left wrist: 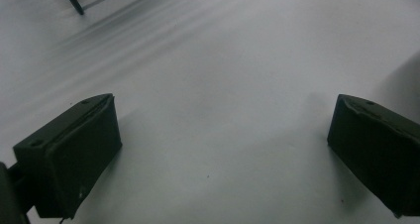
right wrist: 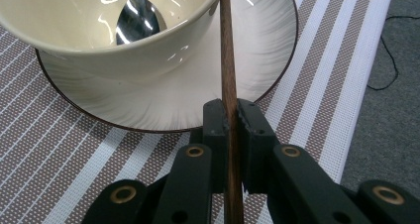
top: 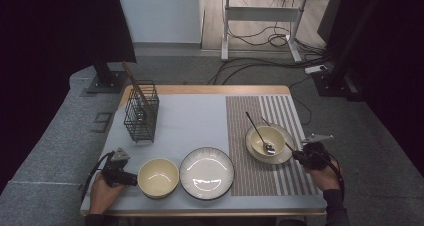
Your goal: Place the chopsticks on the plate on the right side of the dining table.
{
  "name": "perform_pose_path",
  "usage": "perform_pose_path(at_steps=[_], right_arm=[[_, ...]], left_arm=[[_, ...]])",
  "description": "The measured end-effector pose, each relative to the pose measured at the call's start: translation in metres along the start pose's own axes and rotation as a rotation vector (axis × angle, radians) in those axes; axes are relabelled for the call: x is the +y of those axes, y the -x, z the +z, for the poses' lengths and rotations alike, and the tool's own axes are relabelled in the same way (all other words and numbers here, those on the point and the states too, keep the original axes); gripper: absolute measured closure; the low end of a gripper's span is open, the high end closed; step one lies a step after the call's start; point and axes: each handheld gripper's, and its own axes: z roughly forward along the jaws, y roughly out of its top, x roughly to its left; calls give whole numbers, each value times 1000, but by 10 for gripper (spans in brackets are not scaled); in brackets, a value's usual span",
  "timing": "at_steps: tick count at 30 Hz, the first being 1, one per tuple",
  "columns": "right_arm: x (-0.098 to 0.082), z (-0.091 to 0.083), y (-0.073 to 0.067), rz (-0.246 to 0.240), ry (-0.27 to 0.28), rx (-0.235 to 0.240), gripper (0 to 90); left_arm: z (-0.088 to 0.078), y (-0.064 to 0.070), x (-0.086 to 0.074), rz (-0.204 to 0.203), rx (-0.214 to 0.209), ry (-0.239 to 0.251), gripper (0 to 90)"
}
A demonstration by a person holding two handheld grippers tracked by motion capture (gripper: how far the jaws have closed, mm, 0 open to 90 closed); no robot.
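Right gripper (right wrist: 230,117) clamped on chopstick (right wrist: 227,60), placing it at bowl (right wrist: 99,30).
Next, likely: lower onto saucer (right wrist: 198,100), release. Left gripper (left wrist: 223,149) open, idle.

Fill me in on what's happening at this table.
A person is setting a table with a hand-held gripper in each hand. The right hand-held gripper is shut on a brown wooden chopstick, whose far end leans past the rim of the small bowl. That bowl holds a spoon and sits on a white plate on the striped placemat. The left hand-held gripper is open over the bare table, holding nothing.
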Motion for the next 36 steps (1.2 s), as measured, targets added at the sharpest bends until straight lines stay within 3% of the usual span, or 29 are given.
perform_pose_path(at_steps=[36], right_arm=[[-3,8,-1,-26,-35,15,830]], left_arm=[[0,0,0,0,0,0,0]])
